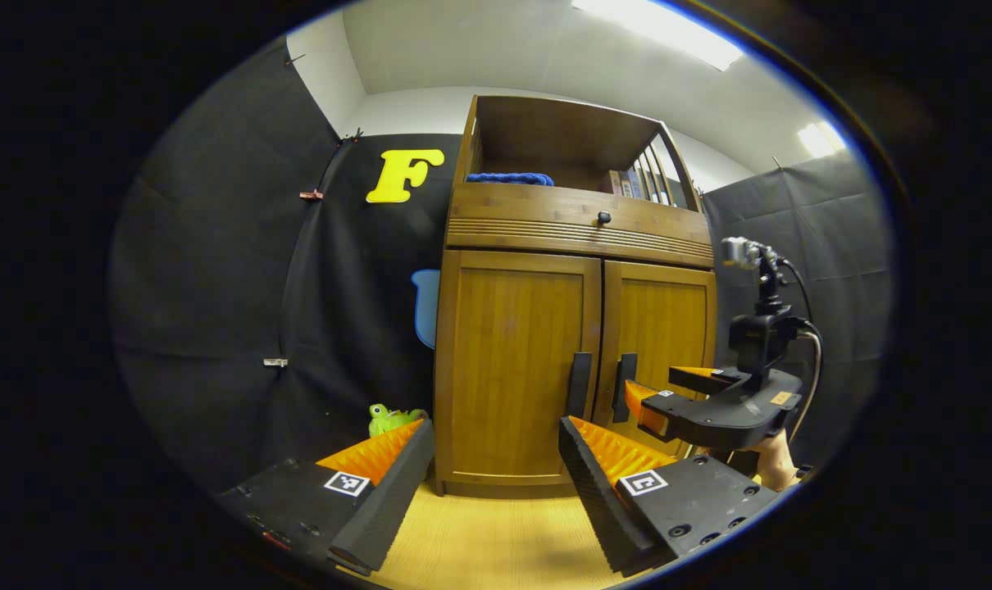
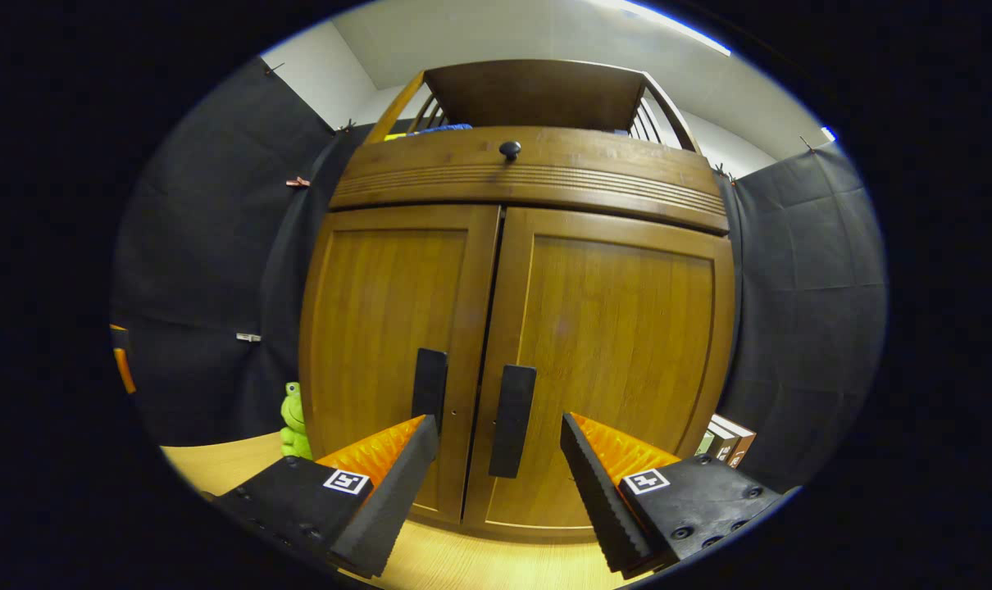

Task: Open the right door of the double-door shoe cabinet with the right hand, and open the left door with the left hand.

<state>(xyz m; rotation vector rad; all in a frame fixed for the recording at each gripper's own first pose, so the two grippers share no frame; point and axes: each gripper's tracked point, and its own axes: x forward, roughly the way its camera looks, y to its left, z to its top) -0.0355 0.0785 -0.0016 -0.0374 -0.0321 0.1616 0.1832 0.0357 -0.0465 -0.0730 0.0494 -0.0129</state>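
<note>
Right hand-held gripper is held wide open and empty, the upright right door handle just ahead between its fingers. Left hand-held gripper, also open and empty, is positioned farther from the left door handle.

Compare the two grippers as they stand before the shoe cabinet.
The right tool is close to the cabinet, its open fingers either side of the right door handle; the left tool hangs farther back, aimed at the left door. In the left gripper view, the right tool nearly reaches the handle, while the left tool nears none. Both are open, holding nothing, and both doors are closed.
</note>
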